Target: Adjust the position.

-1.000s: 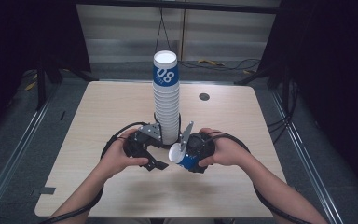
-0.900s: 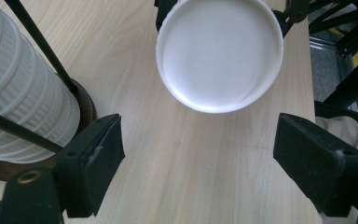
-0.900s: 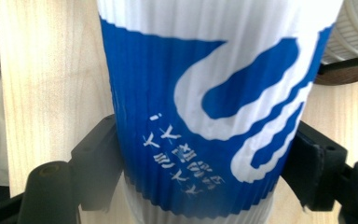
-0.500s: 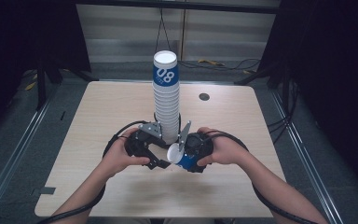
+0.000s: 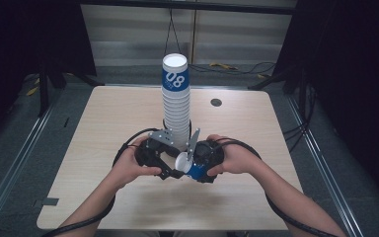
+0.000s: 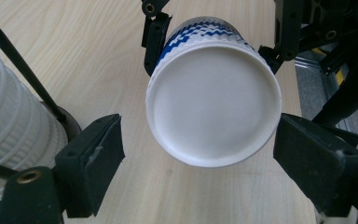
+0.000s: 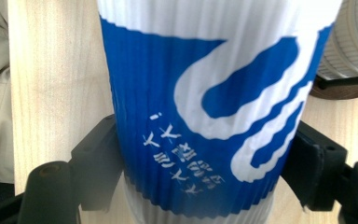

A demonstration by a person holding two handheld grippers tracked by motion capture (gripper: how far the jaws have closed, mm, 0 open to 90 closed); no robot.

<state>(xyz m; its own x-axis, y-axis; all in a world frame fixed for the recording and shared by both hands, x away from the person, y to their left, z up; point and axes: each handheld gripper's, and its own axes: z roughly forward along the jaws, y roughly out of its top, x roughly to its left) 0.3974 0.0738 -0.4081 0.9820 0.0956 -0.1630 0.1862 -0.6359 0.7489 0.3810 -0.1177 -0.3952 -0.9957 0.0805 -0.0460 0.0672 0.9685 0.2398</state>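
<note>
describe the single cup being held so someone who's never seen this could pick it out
On the pale wooden table, start at the tall stack of cups in the middle and drop to its foot, on the person's side. There the right claw grips one blue-and-white ribbed paper cup. Unlike its upright, nested neighbours, it is alone and tipped sideways.

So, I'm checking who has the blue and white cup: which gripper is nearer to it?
Right. The right gripper clamps the blue and white cup by its sides; the left gripper faces its base, jaws open either side, not touching.
</note>
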